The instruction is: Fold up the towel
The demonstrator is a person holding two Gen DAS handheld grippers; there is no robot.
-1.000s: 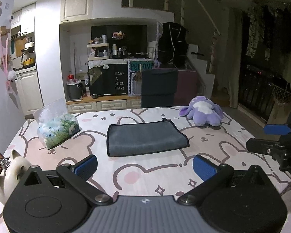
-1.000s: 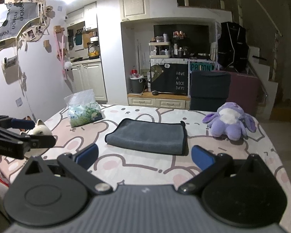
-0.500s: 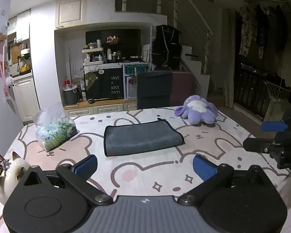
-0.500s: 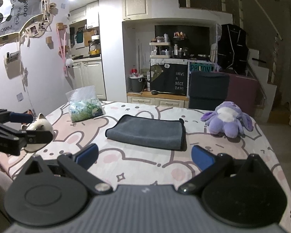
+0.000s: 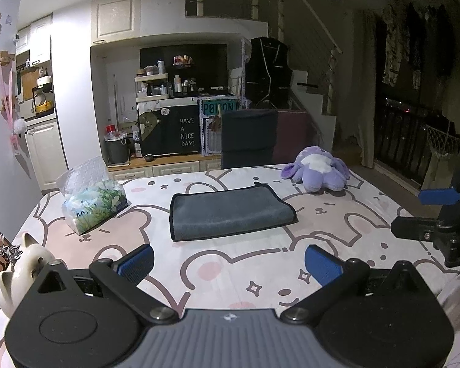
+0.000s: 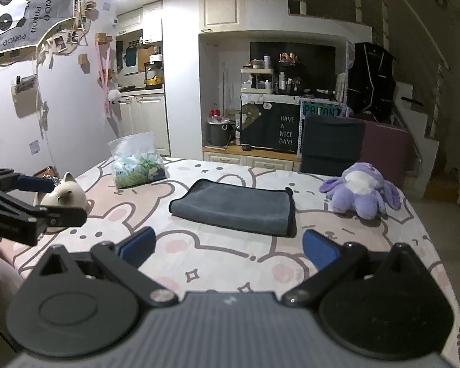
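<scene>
Already the dark grey microfibre towel lies as a flat, doubled rectangle near the middle of the table with its pink bear-print cloth, one side rounded like a fold. The folding looks finished, or nearly so; whether another fold is wanted I cannot tell. The left gripper is held over the near edge, blue-padded fingers spread wide and empty, well apart from the towel. The right gripper is likewise spread and holds nothing. A purple plush toy sits toward the far right corner.
</scene>
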